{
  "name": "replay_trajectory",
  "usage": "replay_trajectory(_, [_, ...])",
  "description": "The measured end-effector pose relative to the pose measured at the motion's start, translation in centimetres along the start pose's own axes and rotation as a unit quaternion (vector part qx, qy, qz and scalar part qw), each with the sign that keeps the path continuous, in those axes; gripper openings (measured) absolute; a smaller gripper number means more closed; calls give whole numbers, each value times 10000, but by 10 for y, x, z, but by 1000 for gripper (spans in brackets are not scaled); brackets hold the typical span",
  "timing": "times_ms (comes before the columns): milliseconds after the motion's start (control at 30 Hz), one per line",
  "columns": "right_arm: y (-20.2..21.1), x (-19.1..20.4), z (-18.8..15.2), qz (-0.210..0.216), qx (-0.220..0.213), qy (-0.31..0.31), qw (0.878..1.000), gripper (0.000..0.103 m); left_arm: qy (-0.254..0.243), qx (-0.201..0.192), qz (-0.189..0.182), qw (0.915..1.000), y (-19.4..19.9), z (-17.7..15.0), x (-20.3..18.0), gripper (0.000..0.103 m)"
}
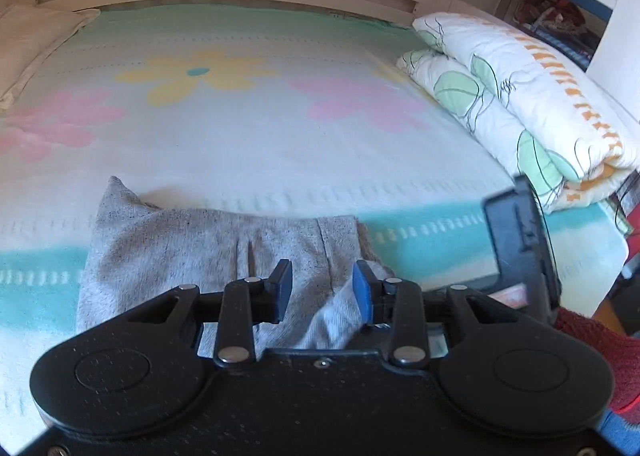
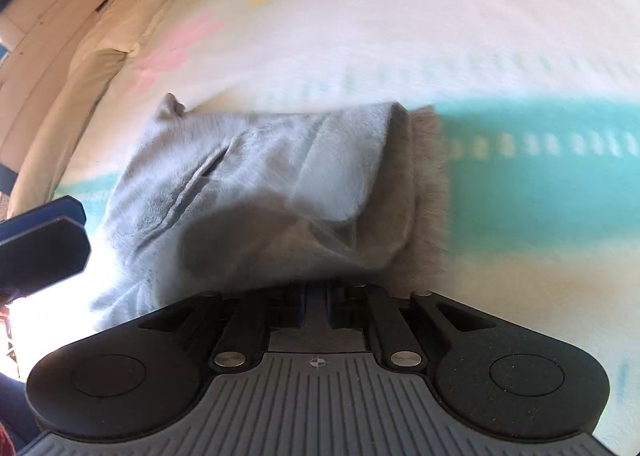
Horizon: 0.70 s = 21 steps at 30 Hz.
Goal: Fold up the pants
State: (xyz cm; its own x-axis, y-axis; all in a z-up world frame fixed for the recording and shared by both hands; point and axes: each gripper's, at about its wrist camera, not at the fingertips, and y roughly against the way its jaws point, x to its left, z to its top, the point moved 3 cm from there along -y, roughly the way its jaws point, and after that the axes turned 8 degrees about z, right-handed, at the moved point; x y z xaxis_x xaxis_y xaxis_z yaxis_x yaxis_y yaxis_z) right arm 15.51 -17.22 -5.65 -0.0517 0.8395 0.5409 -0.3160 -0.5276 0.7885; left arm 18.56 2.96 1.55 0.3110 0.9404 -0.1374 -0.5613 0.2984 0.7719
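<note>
The gray pants (image 1: 208, 252) lie on the near side of the bed (image 1: 280, 136), already folded small. The left gripper (image 1: 322, 288) is open above them. The right gripper (image 2: 316, 306) pinches their near edge, so some folding looks left.

We count one pair of grey pants (image 1: 208, 244), two grippers, left gripper (image 1: 322, 288) and right gripper (image 2: 316, 306), one floral blanket (image 1: 248, 136), one folded quilt (image 1: 520, 96), one beige pillow (image 1: 36, 44)
</note>
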Motion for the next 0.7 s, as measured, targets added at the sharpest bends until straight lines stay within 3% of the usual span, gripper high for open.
replay_trajectory(200, [27, -19, 2, -331, -115, -60, 9994, 10, 639, 119, 647, 9958, -2, 20, 58, 44])
replay_trajectory(333, [48, -35, 7, -530, -723, -280, 9956, 16, 993, 337, 1054, 9889, -14, 11, 101, 43])
replay_trajectory(467, [62, -33, 12, -217, -1076, -302, 9935, 16, 1288, 575, 975, 9852, -17, -13, 120, 42])
replay_trajectory(700, [50, 16, 19, 423, -1002, 315, 9936, 18, 927, 628, 894, 9897, -9, -31, 107, 43])
